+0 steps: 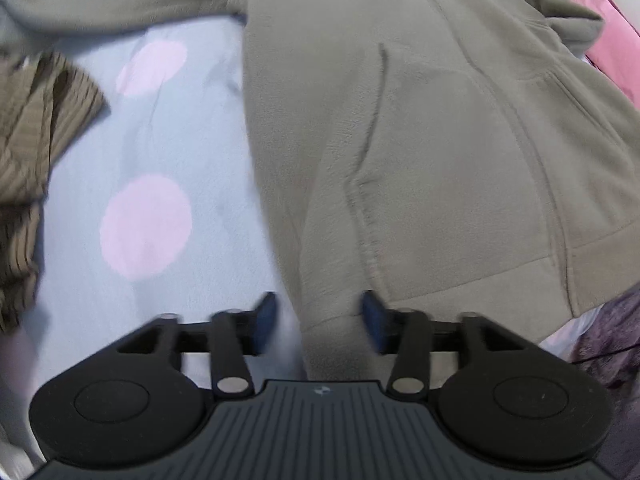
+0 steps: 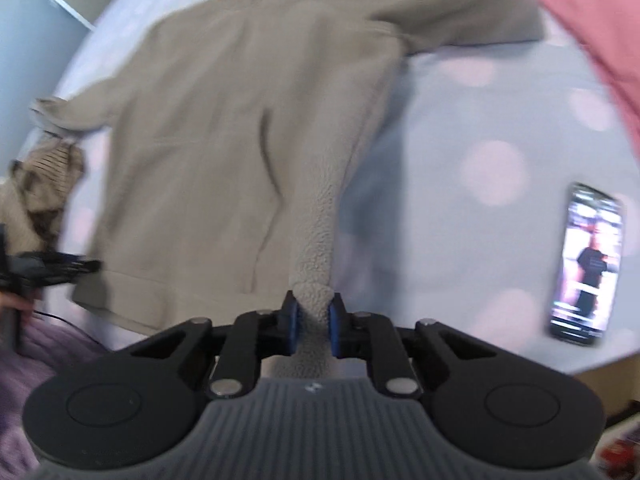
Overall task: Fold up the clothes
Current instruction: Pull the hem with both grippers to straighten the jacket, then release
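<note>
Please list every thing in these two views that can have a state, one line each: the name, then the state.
Grey-green fleece hoodie: spread flat on the bed, sleeves out, one bottom corner lifted.
Left gripper: open over the hoodie's hem, pads not pressing.
Right gripper: shut on the lifted hoodie corner.
Black smartphone: lying flat, screen lit.
Brown striped garment: crumpled, unfolded.
Pale blue bedsheet with pink dots: spread under everything.
</note>
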